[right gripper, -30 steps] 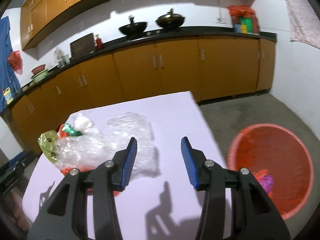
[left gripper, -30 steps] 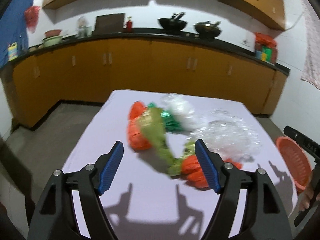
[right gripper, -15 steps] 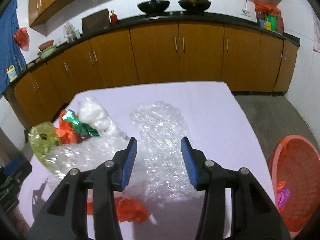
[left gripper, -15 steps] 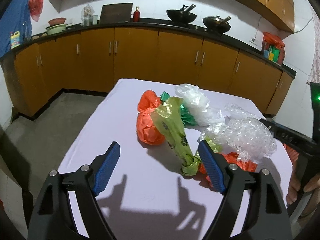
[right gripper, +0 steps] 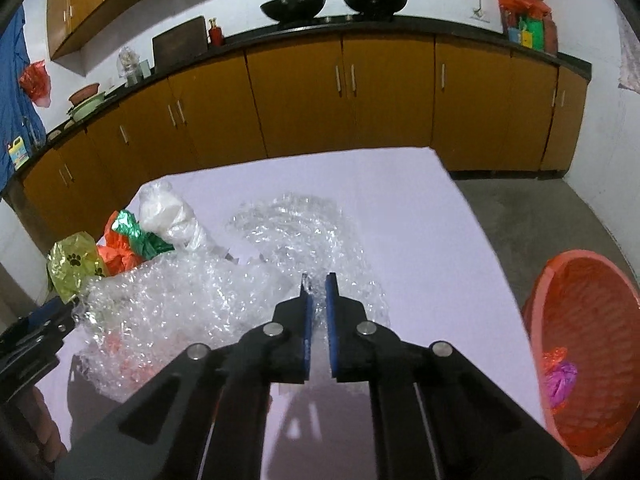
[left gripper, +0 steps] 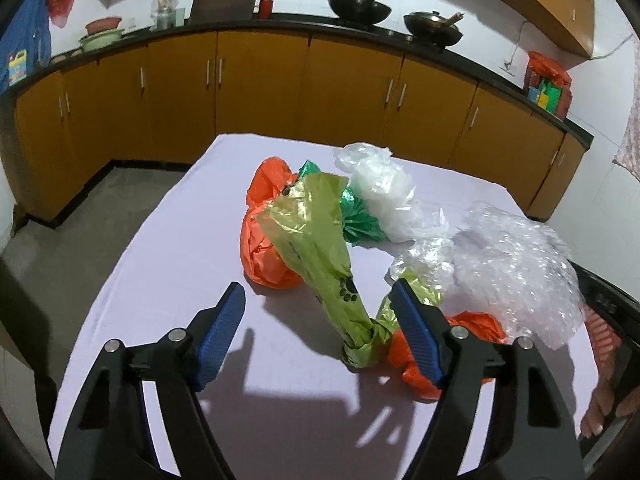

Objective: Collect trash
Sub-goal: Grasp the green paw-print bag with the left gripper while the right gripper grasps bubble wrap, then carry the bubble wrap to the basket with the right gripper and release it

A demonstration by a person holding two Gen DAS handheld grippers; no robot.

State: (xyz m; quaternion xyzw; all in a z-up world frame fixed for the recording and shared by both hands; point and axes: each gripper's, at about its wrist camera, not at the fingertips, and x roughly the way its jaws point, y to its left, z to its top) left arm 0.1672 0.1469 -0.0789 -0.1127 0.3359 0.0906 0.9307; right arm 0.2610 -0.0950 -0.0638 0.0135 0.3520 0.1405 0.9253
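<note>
Right wrist: bubble wrap (right gripper: 256,280) hides orange bag (right gripper: 116,344).

**No readable text, only paw prints**

We find no words, brands or numbers we can read. The yellow-green bag (left gripper: 316,248), ahead of the left hand-held gripper (left gripper: 318,304), carries black paw-print marks. A label on the blue-capped jug (right gripper: 17,154), far left of the right hand-held gripper (right gripper: 316,286), is too blurred.

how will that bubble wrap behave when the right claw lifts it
The bubble wrap is probably floppy: it lies crumpled and draped over other trash. It is likely light for its bulk, being thin clear film. The right claw pinches only one edge, so the rest may trail and drag the orange bag beneath.
</note>
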